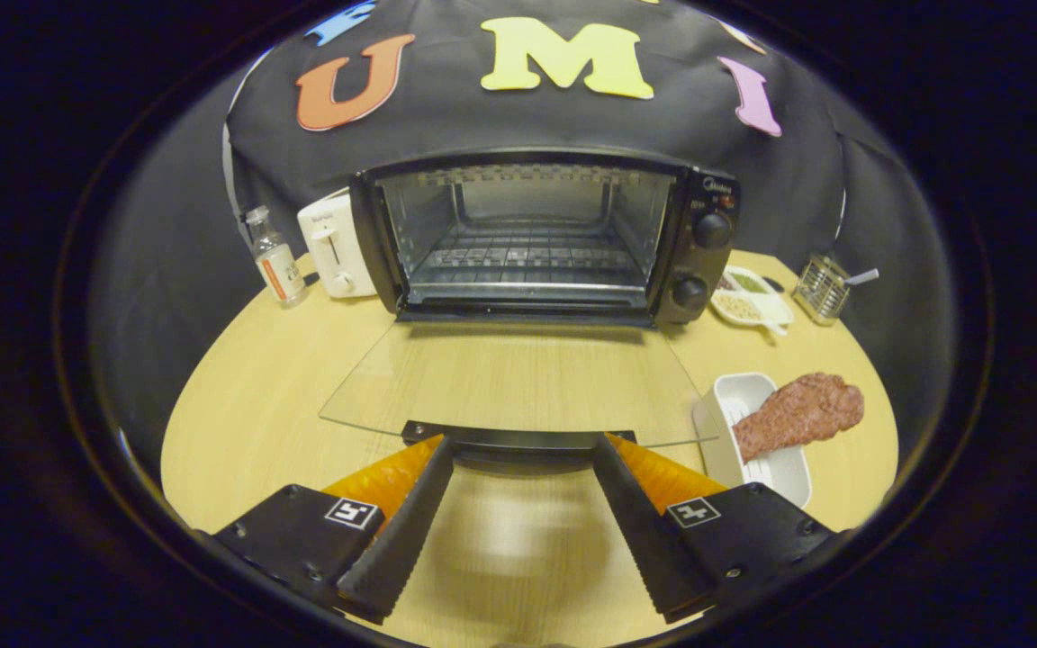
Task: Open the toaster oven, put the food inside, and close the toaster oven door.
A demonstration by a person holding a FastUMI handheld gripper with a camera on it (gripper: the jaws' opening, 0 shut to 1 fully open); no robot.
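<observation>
Oven open, food not yet picked up — fingers spread wide and holding nothing.

The table (239, 405) carries the oven (536, 238), its glass door (518, 378) folded flat toward the gripper (523, 450), whose tips sit at the door's handle (518, 439). The rack (523, 261) inside is bare. Off to the right of the door, near the right finger, a white tray (784, 468) holds the meat (802, 412) — a reddish slab hanging over the tray's rim. It looks soft and probably light (perhaps a little slick), so a grip across its narrower middle seems safest.
</observation>
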